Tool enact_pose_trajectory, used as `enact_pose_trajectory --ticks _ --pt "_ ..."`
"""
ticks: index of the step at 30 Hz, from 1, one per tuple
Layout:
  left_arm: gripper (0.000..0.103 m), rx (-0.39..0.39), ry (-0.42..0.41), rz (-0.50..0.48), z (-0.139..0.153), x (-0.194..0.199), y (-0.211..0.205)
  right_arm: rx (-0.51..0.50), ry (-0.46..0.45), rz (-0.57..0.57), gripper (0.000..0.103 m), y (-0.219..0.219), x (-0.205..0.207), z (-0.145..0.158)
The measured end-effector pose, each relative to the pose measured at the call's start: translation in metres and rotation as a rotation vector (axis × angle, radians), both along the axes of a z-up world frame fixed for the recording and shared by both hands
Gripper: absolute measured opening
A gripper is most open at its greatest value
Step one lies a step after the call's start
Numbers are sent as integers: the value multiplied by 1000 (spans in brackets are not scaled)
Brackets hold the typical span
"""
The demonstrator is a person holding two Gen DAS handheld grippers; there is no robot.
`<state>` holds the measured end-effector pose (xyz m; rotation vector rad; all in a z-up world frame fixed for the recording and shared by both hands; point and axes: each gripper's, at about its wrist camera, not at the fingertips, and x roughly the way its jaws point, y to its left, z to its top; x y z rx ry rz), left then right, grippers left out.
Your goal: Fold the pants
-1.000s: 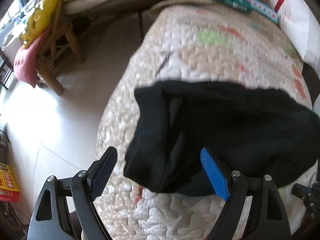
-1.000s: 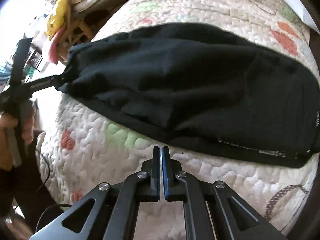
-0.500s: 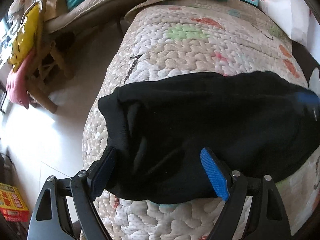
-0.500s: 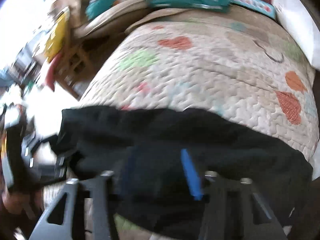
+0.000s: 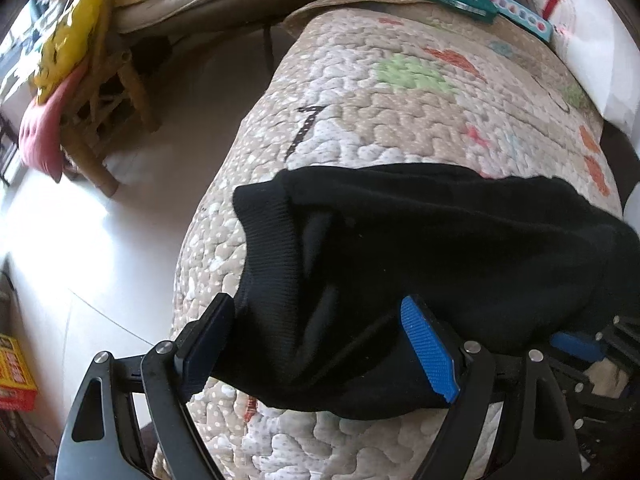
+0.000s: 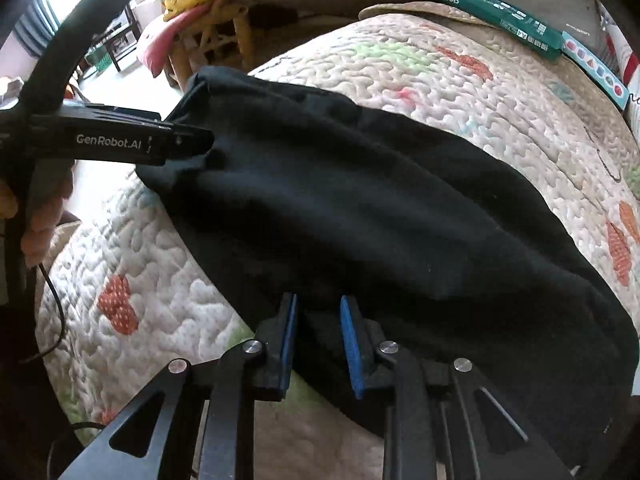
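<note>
Black pants point(image 5: 460, 248) lie in a long bundle across a quilted bed cover point(image 5: 400, 120), running from the cover's left edge toward the right. Ribbed cuff or waistband end point(image 5: 272, 240) sits at the left, near the cover's drop to the floor point(image 5: 80, 240).

Left tool point(image 5: 320, 348): jaws wide apart, straddling the ribbed end of the pants. Dark finger point(image 5: 208, 340) touches the fabric's left edge; blue-padded finger point(image 5: 430, 354) rests on top of the cloth. No pinch visible. In the right wrist view the same tool point(image 6: 188, 140) comes in from the left, tip at the cloth's end, a hand point(image 6: 44, 216) on its handle.

Right tool point(image 6: 318, 340): jaws narrow and closing, blue pads point(image 6: 350, 344) either side of a fold at the near edge of the pants. Cloth is between them; pads do not look pressed onto it.

Surroundings: quilt is cream with green, orange and red patches. At its far end, a green box point(image 6: 492, 12). Beyond the bed, a wooden chair point(image 5: 108, 120) with a yellow bag point(image 5: 68, 52) and a pink cloth point(image 5: 40, 136) on it. Red-and-yellow box point(image 5: 14, 376) on the floor at lower left.
</note>
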<state>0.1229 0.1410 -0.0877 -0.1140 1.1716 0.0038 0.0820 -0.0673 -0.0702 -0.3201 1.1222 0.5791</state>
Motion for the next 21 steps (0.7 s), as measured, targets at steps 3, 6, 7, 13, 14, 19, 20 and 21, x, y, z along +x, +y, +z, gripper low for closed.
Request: enact_pose_trajectory --ticks 3,6,7,13,14,19,20,21 --pt "85 -24 -2 12 2 1 4 24 36 -8 7 1 1 1" --pt "85 -18 -9 14 4 0 4 34 44 -13 3 3 -4 4" --pt "85 -18 -9 18 5 -1 6 46 55 -19 2 2 -6 5" --pt "85 -46 -17 54 8 0 14 135 165 25 1 0 -28 10" --pt "85 -47 -20 54 9 0 14 125 153 40 2 1 -33 11" --pt "85 -35 -21 41 8 0 9 60 -9 -13 11 4 -27 21" --pt "85 -33 -21 39 8 0 8 73 -6 -31 16 5 -20 19" --pt "85 -29 -19 37 7 0 8 72 -9 -37 20 8 -15 17"
